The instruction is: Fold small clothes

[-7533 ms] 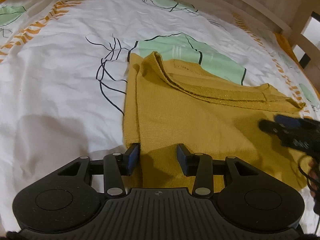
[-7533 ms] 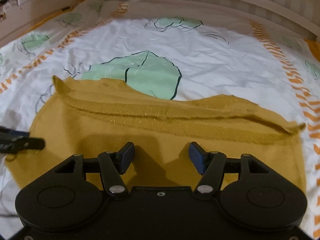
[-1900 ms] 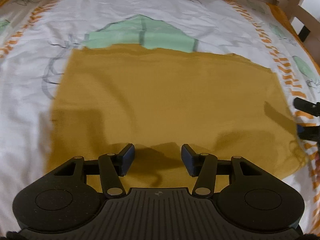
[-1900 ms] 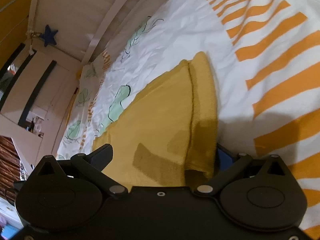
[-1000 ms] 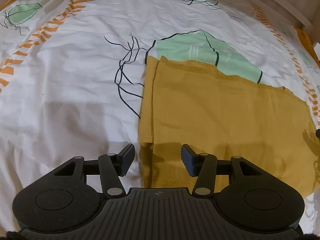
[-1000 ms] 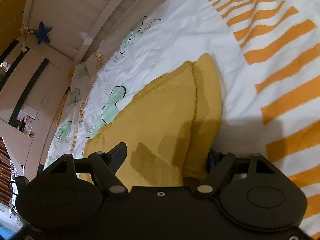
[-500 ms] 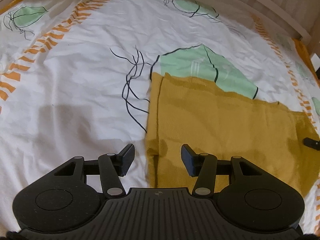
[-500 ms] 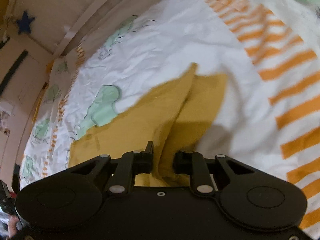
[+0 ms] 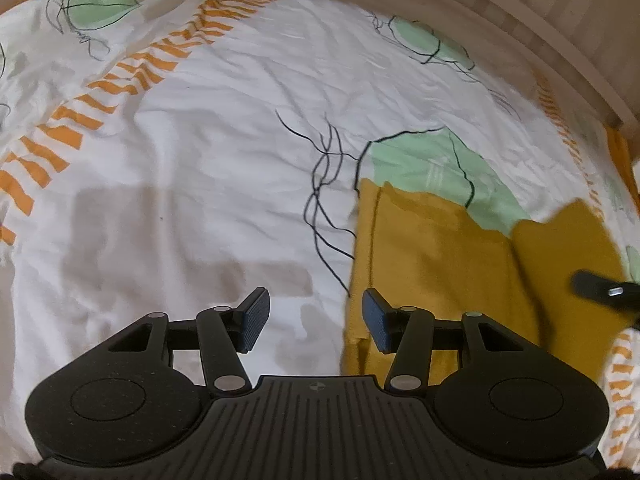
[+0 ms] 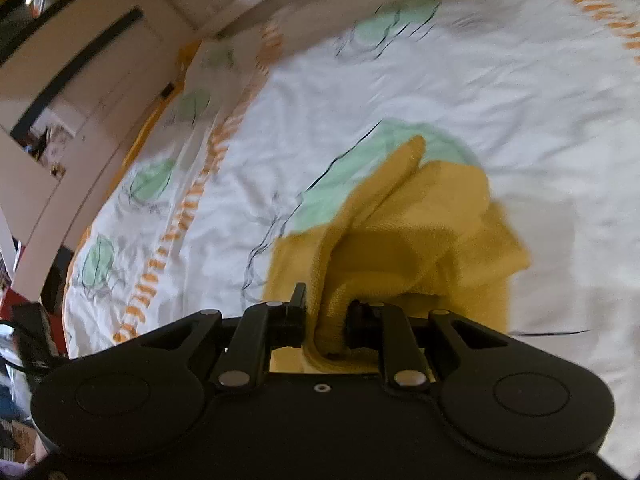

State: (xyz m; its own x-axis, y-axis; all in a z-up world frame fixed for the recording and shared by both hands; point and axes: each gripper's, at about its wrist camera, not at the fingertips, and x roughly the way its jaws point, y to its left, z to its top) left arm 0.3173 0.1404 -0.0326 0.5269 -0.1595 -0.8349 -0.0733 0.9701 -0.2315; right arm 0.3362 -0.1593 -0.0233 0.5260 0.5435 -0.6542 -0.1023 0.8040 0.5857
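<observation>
A mustard-yellow knit garment (image 9: pixel 432 248) lies on the white printed bedsheet (image 9: pixel 180 184). My left gripper (image 9: pixel 314 318) is open and empty, hovering over the sheet with its right finger above the garment's left edge. My right gripper (image 10: pixel 326 318) is shut on the garment's right edge (image 10: pixel 332 312) and has lifted it, so the cloth (image 10: pixel 420 216) bunches and hangs in front of it. In the left wrist view that raised flap (image 9: pixel 568 248) stands over the rest of the garment, with the right gripper's dark finger (image 9: pixel 600 290) beside it.
A wooden bed rail (image 9: pixel 500 32) runs along the far side of the bed. In the right wrist view a white wall with dark-framed panels (image 10: pixel 80 64) stands at the left, with clutter (image 10: pixel 24 332) beyond the bed's left edge.
My right gripper has closed on the garment's right edge and lifted it up and toward the left. My left gripper has drifted left, off the garment's left edge, still open.
</observation>
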